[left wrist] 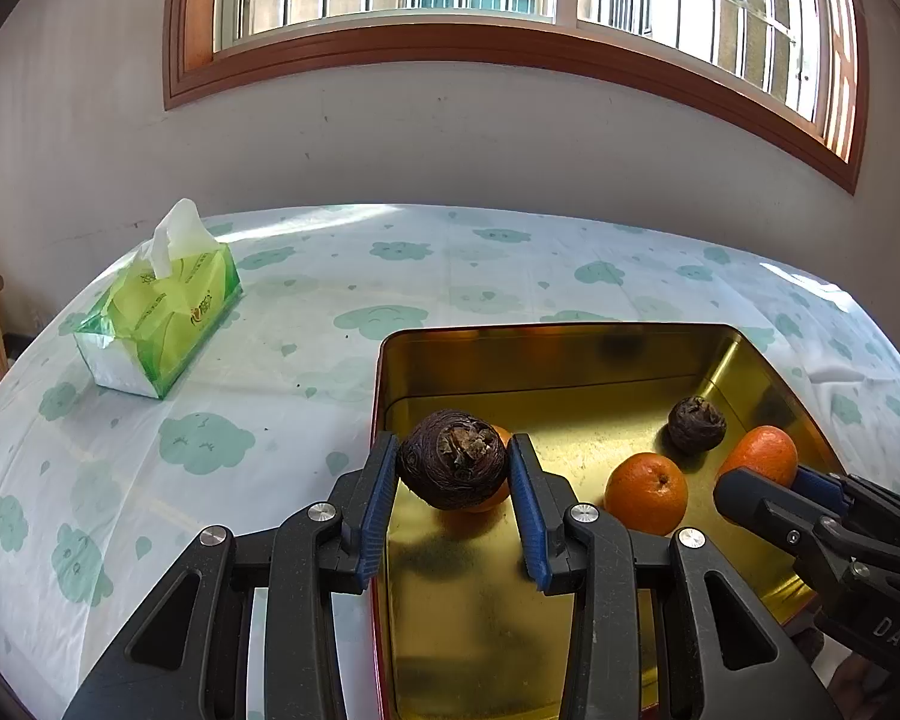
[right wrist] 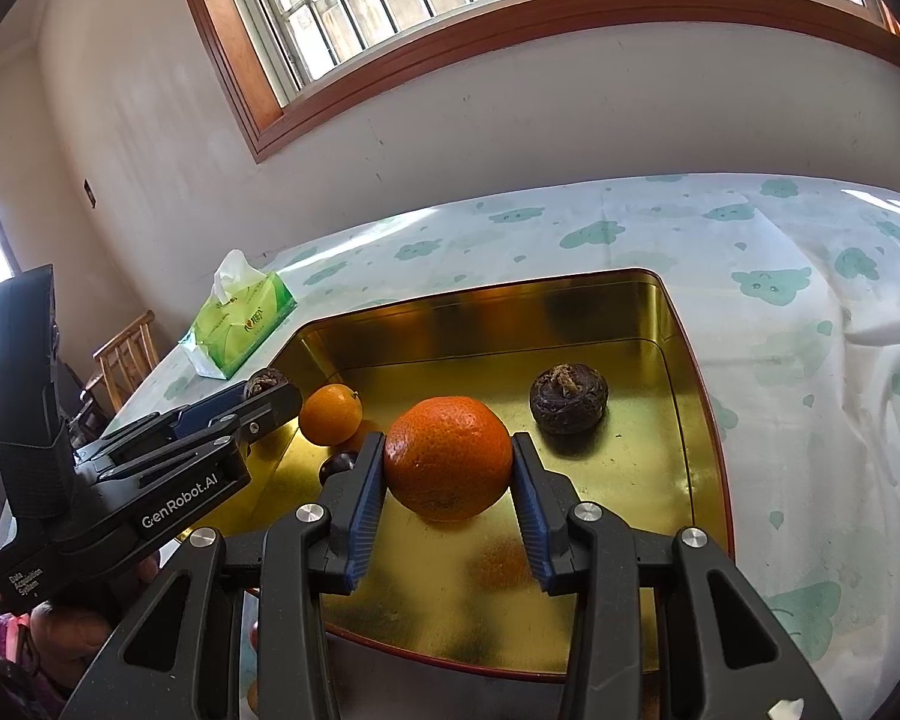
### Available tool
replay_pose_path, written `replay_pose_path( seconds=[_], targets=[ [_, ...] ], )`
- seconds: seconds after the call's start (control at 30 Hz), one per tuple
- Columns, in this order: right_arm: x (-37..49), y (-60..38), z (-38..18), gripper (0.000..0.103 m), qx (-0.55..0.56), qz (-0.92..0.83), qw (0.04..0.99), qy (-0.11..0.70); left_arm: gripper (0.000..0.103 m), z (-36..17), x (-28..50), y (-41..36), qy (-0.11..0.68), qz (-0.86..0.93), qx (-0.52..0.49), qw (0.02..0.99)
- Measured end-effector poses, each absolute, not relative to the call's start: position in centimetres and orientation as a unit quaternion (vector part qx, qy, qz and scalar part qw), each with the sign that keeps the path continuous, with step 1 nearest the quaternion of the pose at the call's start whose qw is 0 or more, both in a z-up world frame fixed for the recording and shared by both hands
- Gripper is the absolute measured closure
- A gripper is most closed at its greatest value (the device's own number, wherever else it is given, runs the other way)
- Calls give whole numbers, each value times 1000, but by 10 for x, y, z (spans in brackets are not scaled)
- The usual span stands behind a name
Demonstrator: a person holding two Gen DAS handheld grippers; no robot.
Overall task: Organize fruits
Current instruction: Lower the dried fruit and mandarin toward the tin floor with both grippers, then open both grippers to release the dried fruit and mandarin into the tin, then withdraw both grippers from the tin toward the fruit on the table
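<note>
A gold metal tray (left wrist: 546, 360) with a red outer rim sits on the table; it also shows in the right wrist view (right wrist: 648, 312). My left gripper (left wrist: 453, 468) is shut on a dark brown wrinkled fruit (left wrist: 450, 462) and holds it over the tray's left part. My right gripper (right wrist: 448, 468) is shut on an orange (right wrist: 448, 457) and holds it over the tray. In the tray lie another dark fruit (right wrist: 565, 397), an orange (right wrist: 330, 413) and, in the left wrist view, an orange (left wrist: 646, 492) beside the right gripper's orange (left wrist: 762, 456).
A green tissue pack (left wrist: 162, 318) lies on the cloud-print tablecloth (left wrist: 150, 480) left of the tray. A wall with a window stands behind the table. A wooden chair (right wrist: 126, 360) stands at the table's left end.
</note>
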State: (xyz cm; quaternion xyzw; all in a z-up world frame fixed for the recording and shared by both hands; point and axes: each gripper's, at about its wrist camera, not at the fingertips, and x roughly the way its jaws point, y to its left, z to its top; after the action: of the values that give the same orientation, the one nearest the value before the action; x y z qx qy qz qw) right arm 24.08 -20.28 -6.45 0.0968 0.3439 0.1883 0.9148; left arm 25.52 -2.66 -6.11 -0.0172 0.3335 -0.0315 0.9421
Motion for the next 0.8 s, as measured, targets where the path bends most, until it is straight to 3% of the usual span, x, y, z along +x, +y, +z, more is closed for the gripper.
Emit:
replay_pose_path(
  seconds=[0.33, 0.5, 0.6, 0.8],
  targets=[
    [246, -200, -68, 64, 96, 191, 914, 344, 64, -63, 258, -27, 333, -31, -16, 942],
    [247, -202, -67, 62, 101, 192, 915, 340, 58, -67, 259, -29, 328, -40, -19, 944],
    [247, -203, -66, 61, 102, 193, 917, 335, 48, -67, 256, -34, 323, -48, -9, 945],
    [247, -205, -64, 61, 109, 193, 917, 332, 19, -61, 246, -45, 291, -41, 21, 956]
  ],
)
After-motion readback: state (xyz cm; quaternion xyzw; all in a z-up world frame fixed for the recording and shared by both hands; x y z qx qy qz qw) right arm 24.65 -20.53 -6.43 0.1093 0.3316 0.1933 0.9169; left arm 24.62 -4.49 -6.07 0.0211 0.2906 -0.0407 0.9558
